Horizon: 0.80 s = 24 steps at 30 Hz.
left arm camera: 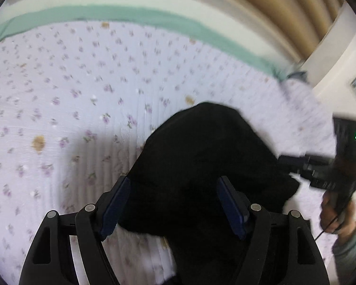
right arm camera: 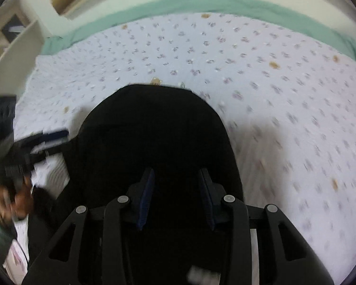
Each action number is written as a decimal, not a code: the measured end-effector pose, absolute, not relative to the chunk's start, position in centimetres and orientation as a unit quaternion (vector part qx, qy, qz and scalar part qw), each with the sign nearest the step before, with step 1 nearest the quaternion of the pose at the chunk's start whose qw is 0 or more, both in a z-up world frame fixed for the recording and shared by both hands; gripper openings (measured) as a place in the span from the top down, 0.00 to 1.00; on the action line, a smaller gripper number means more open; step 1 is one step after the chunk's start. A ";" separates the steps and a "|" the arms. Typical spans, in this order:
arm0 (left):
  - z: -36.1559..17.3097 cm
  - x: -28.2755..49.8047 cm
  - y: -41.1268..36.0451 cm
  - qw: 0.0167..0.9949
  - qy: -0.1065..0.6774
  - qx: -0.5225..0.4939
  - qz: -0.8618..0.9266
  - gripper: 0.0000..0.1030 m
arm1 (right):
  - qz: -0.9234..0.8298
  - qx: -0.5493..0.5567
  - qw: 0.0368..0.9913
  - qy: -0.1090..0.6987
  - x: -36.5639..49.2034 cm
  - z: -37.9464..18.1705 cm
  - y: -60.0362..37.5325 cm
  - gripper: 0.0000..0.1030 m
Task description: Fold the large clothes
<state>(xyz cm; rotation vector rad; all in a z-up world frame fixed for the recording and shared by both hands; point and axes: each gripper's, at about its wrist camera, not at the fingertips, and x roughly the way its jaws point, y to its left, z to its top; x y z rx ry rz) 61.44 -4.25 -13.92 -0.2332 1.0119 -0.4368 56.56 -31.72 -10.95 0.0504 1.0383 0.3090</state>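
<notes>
Floral bedsheet [left arm camera: 59, 83] under black garment [left arm camera: 201, 147]

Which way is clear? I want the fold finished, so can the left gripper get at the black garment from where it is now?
Probably yes. The left gripper is open with the black garment lying right between and ahead of its fingers on the floral bedsheet, and nothing stands between them.

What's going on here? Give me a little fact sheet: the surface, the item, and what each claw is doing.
surface: floral bedsheet with a green blanket at its far edge
item: black garment, bunched on the sheet
left claw: open, garment between its fingers
right claw: open, above the garment
image quality: motion-blurred
</notes>
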 end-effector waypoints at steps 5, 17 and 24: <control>-17.7 61.7 -5.4 0.818 0.540 -0.078 -0.180 0.26 | 0.121 0.007 0.830 0.544 53.8 -15.2 -33.2 0.73; -12.7 63.7 -4.0 0.826 0.498 -0.131 -0.228 0.29 | 0.144 0.052 0.834 0.530 55.1 -12.3 -35.9 0.69; -16.3 70.2 -5.0 0.759 0.562 -0.182 -0.275 0.29 | 0.166 0.114 0.827 0.525 58.4 -11.7 -39.0 0.46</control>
